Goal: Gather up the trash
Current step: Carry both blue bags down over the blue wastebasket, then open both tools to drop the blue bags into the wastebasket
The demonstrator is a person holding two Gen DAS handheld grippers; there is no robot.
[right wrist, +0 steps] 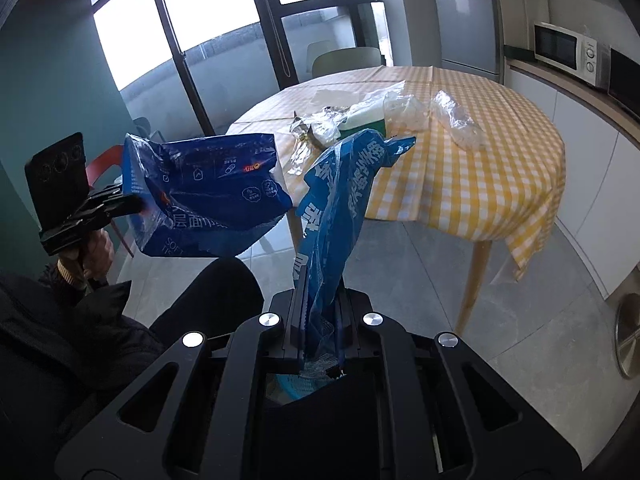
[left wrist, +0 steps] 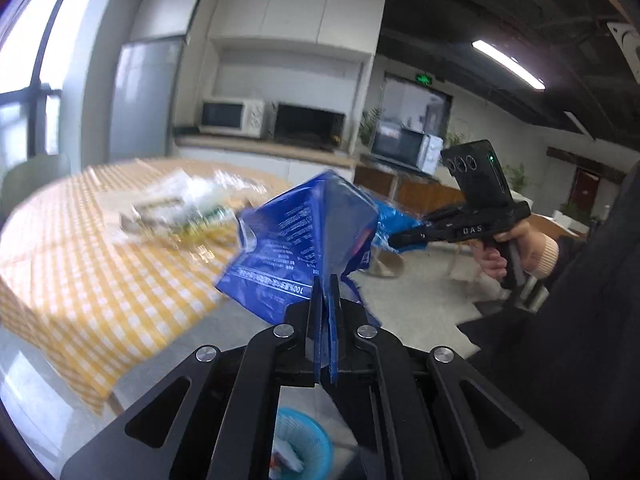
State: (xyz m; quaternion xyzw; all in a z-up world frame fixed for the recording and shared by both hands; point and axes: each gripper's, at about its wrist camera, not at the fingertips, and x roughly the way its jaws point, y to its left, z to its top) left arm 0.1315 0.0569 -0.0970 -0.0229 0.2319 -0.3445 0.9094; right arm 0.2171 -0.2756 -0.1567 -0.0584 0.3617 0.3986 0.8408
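Blue wrappers pinched in each hand-held gripper (blue basket holds scraps).

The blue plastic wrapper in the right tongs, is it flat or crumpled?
Crumpled. The blue plastic wrapper stands twisted and creased above the right tongs, which are shut on its lower end.

An office pantry kitchen: microwave, fridge, checkered dining table.
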